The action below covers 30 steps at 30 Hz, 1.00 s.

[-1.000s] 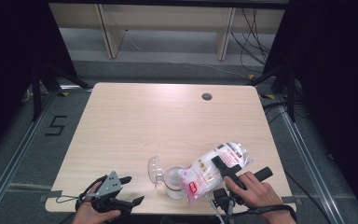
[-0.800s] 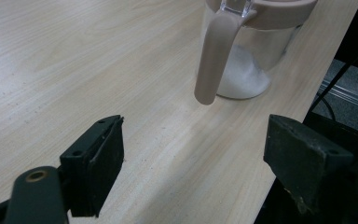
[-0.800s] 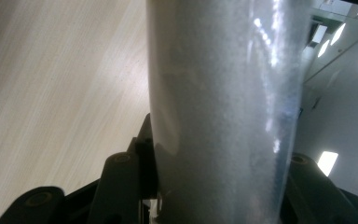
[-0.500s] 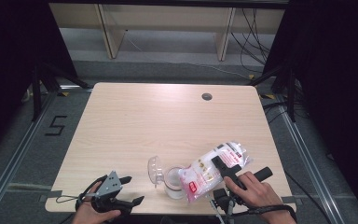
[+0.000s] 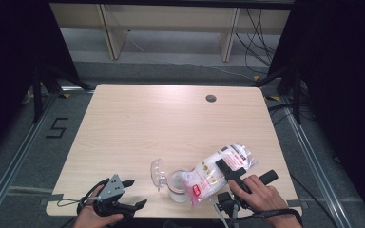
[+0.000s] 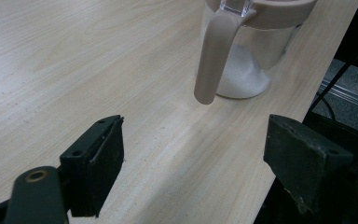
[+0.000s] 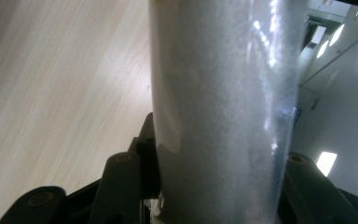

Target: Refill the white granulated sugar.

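Bag [image 5: 217, 172] of white granules, clear plastic with pink print, lies tilted over the jar [image 5: 177, 185], pinched by the right hand-held gripper [image 5: 228, 172].

Light wood surface [image 5: 138, 123] with cable hole [image 5: 211, 98] at 1 o'clock; grey floor [image 5: 24, 156], marking "5" [image 5: 57, 128] at 9 o'clock; shelving [image 5: 171, 19] at 12; dark surroundings.

Tilted powder bag [image 5: 216, 173] over open jar [image 5: 177, 185]

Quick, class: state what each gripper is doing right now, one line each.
Left gripper: open, holding nothing, near the jar.
Right gripper: closed on the bag of white powder, tilted over the jar.
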Each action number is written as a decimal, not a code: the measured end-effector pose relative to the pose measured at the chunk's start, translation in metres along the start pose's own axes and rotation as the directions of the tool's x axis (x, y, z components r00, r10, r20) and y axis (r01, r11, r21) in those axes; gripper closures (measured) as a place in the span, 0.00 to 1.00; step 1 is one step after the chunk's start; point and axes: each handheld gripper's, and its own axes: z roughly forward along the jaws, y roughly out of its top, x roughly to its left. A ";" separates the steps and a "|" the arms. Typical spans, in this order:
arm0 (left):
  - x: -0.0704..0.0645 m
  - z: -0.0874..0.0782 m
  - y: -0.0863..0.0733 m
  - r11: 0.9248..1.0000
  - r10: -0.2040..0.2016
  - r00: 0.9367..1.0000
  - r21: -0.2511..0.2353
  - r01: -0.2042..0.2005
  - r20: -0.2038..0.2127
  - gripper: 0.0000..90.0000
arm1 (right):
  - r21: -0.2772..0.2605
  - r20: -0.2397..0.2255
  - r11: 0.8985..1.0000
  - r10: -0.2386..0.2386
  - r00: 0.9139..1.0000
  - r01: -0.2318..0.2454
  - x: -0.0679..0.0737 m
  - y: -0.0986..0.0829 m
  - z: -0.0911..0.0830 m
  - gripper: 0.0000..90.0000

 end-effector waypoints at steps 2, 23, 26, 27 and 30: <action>0.000 0.000 0.000 1.000 0.002 1.000 -0.001 -0.002 0.000 0.22 | 0.004 -0.005 1.000 -0.002 1.000 0.002 0.000 0.000 0.000 0.66; -0.002 0.001 -0.001 1.000 -0.022 1.000 -0.017 0.022 0.009 0.22 | 0.006 -0.005 1.000 0.014 1.000 -0.014 0.001 -0.001 -0.001 0.67; -0.002 0.001 -0.001 1.000 -0.021 1.000 -0.016 0.021 0.009 0.22 | 0.009 -0.003 1.000 0.019 1.000 -0.019 0.002 0.000 0.000 0.67; -0.002 0.001 -0.001 1.000 -0.021 1.000 -0.016 0.021 0.009 0.22 | 0.008 -0.003 1.000 0.016 1.000 -0.016 0.002 0.000 0.000 0.67; -0.001 0.001 0.000 1.000 -0.024 1.000 -0.015 0.024 0.008 0.22 | 0.009 -0.005 1.000 0.019 1.000 -0.019 0.002 -0.001 -0.001 0.68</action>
